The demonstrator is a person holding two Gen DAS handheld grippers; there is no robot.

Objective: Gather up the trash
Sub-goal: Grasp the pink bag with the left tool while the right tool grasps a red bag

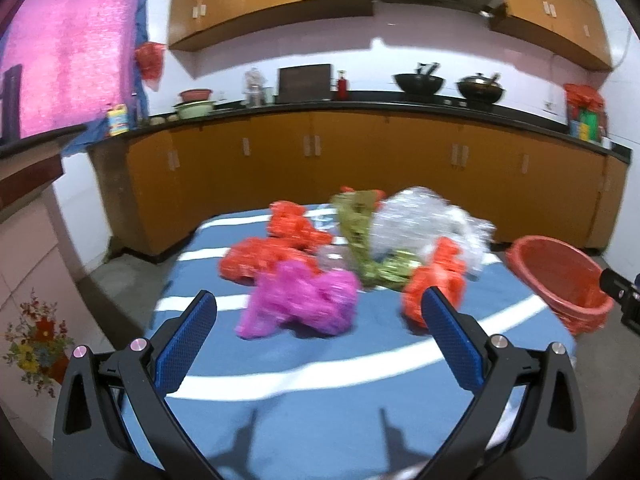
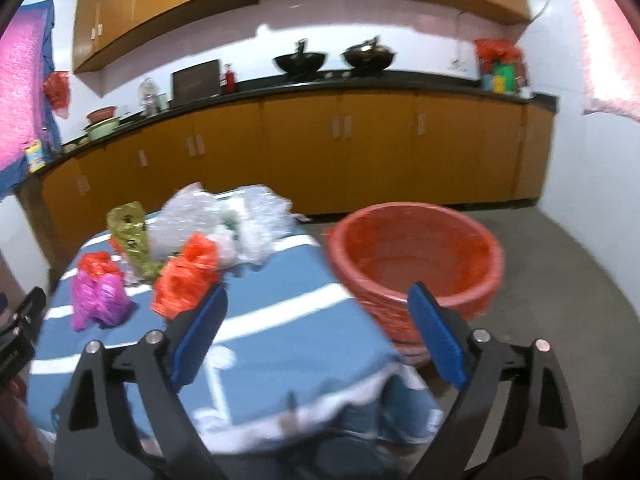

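Both grippers are over the blue-and-white striped cloth on the tabletop (image 1: 304,364), and both are empty. The left gripper (image 1: 318,306) has its blue-padded jaws spread wide, nothing between them, pointing at the heap of trash ahead. Nearest to it lies a crumpled magenta plastic bag (image 1: 304,300), and just off its right finger sits an orange bag (image 1: 436,280). Behind those, more orange plastic (image 1: 276,248), a green-gold wrapper (image 1: 360,236) and a big wad of clear plastic film (image 1: 420,224), all bunched together mid-table; the picture is smeared, so where one piece ends and the next begins is hard to call.

Over on the right, the right gripper (image 2: 318,300) stands wide as well, holding nothing, its jaws framing the near edge of the cloth. Its right finger sits in front of the red basin (image 2: 416,256), which stands at the table's right edge, apparently empty inside. The trash pile lies to that gripper's left, well apart from the basin. Orange cabinets (image 2: 304,148) line the wall behind.
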